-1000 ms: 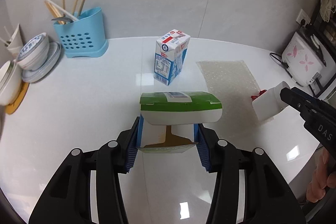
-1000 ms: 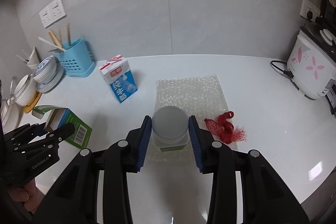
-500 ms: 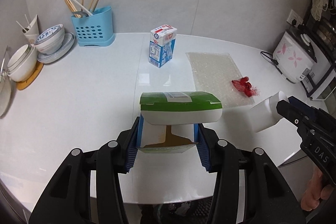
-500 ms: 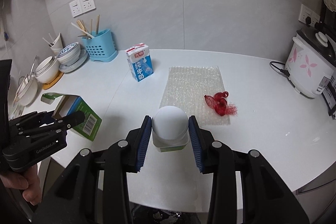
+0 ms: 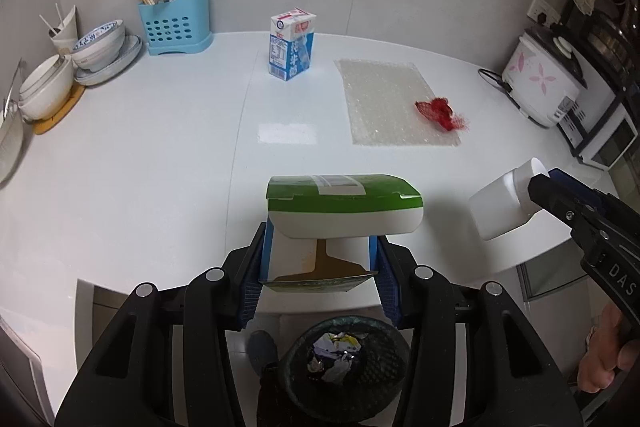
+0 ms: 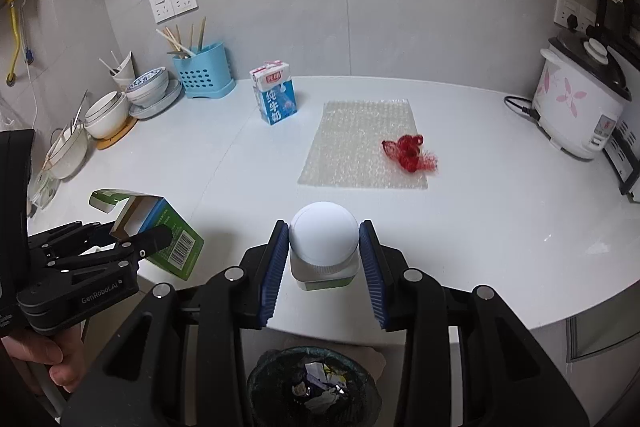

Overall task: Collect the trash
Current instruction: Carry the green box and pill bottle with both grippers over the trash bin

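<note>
Both grippers were seen clamped on trash above the edge of the white counter [image 5: 160,167]: the left gripper [image 5: 318,267] was closed on a green-and-white carton [image 5: 340,211] with its flap open, and the right gripper [image 6: 323,255] was closed on a white jar [image 6: 323,243] with a rounded lid. A dark trash bin [image 6: 312,387] holding crumpled scraps was seen below, on the floor beside the counter. Left on the counter were a blue milk carton [image 5: 291,45] standing upright, a sheet of bubble wrap [image 5: 388,103] lying flat, and a red mesh net [image 5: 440,113] resting on the sheet's right edge.
</note>
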The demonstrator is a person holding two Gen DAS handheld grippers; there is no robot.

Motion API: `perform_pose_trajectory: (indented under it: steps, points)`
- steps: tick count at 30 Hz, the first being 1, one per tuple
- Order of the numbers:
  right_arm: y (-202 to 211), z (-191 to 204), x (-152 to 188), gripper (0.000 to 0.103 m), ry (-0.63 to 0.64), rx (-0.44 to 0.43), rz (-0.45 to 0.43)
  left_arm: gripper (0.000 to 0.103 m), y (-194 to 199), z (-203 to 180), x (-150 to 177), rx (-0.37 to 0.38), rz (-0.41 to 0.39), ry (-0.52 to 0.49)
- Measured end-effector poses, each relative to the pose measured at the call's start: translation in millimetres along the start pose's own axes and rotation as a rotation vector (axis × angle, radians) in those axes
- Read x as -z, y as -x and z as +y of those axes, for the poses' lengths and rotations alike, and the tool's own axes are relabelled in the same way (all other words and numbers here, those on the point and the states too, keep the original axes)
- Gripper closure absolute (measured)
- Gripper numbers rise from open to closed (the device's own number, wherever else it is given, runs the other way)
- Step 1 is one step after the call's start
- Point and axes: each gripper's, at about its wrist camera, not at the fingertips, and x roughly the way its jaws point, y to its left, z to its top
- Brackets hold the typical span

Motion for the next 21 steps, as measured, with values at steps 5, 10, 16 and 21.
perform_pose_trajectory:
  steps: [5,10,16,21]
  points:
    - [7,1,19,0.068,0.002,-0.013,0.013,0.056,5,-6,20,0.005,0.008,-0.005]
    - [11,-1,37,0.068,0.011,-0.015,0.031,0.056,9,-13,38,0.011,0.016,-0.010]
    - [15,-8,56,0.068,0.001,-0.021,0.053,0.056,10,-16,60,0.013,0.037,-0.022]
    - [12,-8,75,0.068,0.010,-0.025,0.079,0.056,1,-14,81,0.008,0.070,-0.017]
